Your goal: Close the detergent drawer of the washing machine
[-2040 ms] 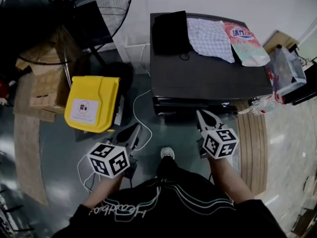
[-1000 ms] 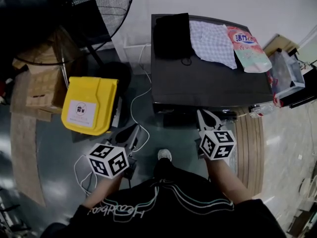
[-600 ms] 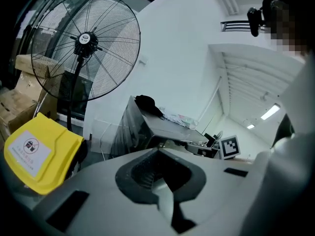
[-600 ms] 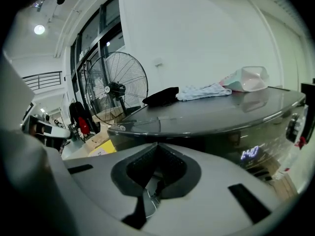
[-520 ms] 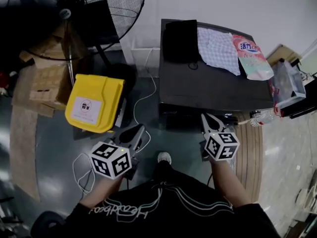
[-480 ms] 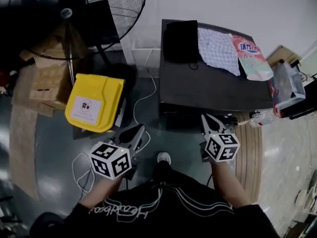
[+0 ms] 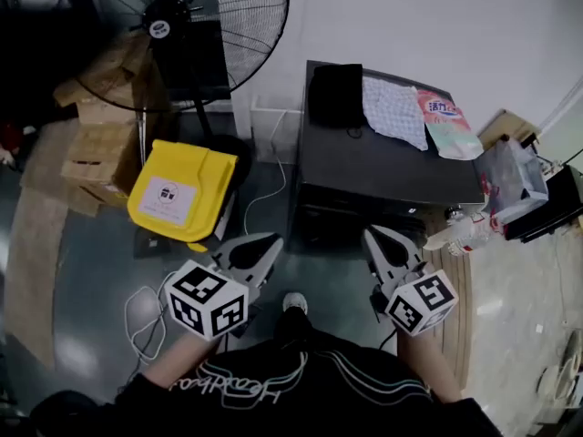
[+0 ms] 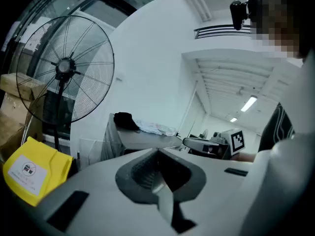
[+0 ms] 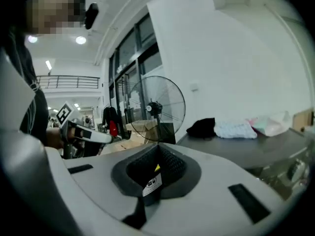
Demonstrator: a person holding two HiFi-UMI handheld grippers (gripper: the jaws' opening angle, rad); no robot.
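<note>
The dark washing machine (image 7: pixel 392 167) stands ahead of me, seen from above; its front face (image 7: pixel 342 224) is in shadow and I cannot make out the detergent drawer. My left gripper (image 7: pixel 271 242) hangs shut and empty left of the machine's front corner. My right gripper (image 7: pixel 372 233) is shut and empty just before the front face, not touching it. In the left gripper view the shut left gripper (image 8: pixel 158 151) points toward the machine (image 8: pixel 142 140). In the right gripper view the shut right gripper (image 9: pixel 158 146) sits beside the machine's top (image 9: pixel 246 146).
On the machine's top lie a black garment (image 7: pixel 334 96), a checked cloth (image 7: pixel 393 109) and a detergent pouch (image 7: pixel 448 126). A yellow bin (image 7: pixel 182 192), cardboard boxes (image 7: pixel 100 144) and a standing fan (image 7: pixel 182 25) are at the left. A plastic bag (image 7: pixel 510 176) and a bottle (image 7: pixel 460 235) are at the right.
The head view has pulled back and shifted, so the machine looks smaller and farther. Both grippers stay shut and have drifted slightly lower in the picture.
</note>
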